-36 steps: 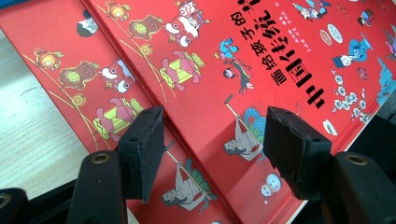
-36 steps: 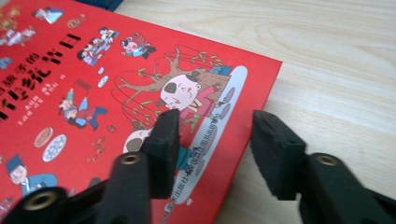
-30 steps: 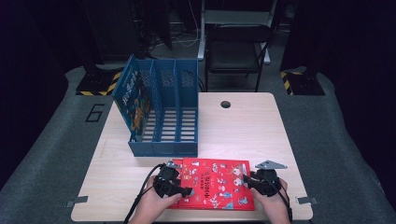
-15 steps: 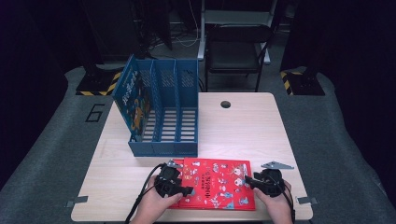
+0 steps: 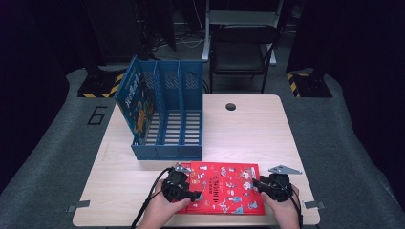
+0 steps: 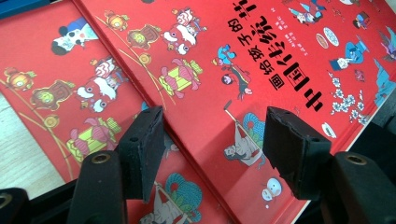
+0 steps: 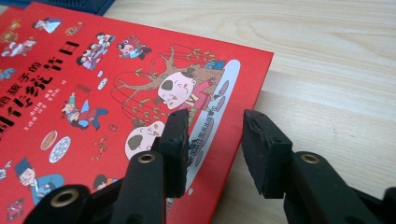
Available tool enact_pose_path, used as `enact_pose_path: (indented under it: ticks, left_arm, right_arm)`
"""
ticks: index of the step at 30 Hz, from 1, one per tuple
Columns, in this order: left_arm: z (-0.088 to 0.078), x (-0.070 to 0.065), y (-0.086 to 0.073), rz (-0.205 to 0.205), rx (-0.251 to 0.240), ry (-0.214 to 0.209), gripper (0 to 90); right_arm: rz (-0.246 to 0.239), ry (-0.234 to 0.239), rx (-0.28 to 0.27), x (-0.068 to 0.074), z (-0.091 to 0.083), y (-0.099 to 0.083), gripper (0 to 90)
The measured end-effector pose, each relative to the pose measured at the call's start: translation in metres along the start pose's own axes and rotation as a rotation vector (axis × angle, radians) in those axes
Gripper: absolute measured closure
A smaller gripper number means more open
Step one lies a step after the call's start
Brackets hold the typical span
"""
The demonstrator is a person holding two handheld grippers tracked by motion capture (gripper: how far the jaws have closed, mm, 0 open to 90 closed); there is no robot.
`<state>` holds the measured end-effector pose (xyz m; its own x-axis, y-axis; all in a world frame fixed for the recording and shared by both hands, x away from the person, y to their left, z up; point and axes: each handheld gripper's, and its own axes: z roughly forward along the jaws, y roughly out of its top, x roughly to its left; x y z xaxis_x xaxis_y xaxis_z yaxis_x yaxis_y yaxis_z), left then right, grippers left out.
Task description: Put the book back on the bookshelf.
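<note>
Looking down from above, the red book point(image 5: 224, 187) lies flat on the counter point(image 5: 248, 129), just in front of the blue file rack point(image 5: 165, 112), a gripper at each end. Left gripper point(image 6: 215, 140): jaws parted over the cover, released. Right gripper point(image 7: 212, 140): jaws have just been closing astride the book's edge, not yet pinching; a lift looks imminent.

Left gripper point(image 5: 191, 194): held low, jaws apart, pointing right.
Right gripper point(image 5: 258, 183): held low, jaws apart, just been closing, pointing left.
Forearms: enter from the bottom edge.
</note>
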<state>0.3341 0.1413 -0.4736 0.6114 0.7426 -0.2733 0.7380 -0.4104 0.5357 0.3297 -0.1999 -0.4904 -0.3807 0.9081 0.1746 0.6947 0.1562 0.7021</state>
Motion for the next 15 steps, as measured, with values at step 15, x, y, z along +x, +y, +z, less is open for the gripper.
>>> enact_pose_path:
  ticks: [15]
  left_arm:
    - [0.0007, 0.0014, -0.0021, -0.022, -0.007, -0.023, 37.8]
  right_arm:
    - [-0.006, -0.016, -0.005, -0.0009, -0.0015, -0.0024, 68.1]
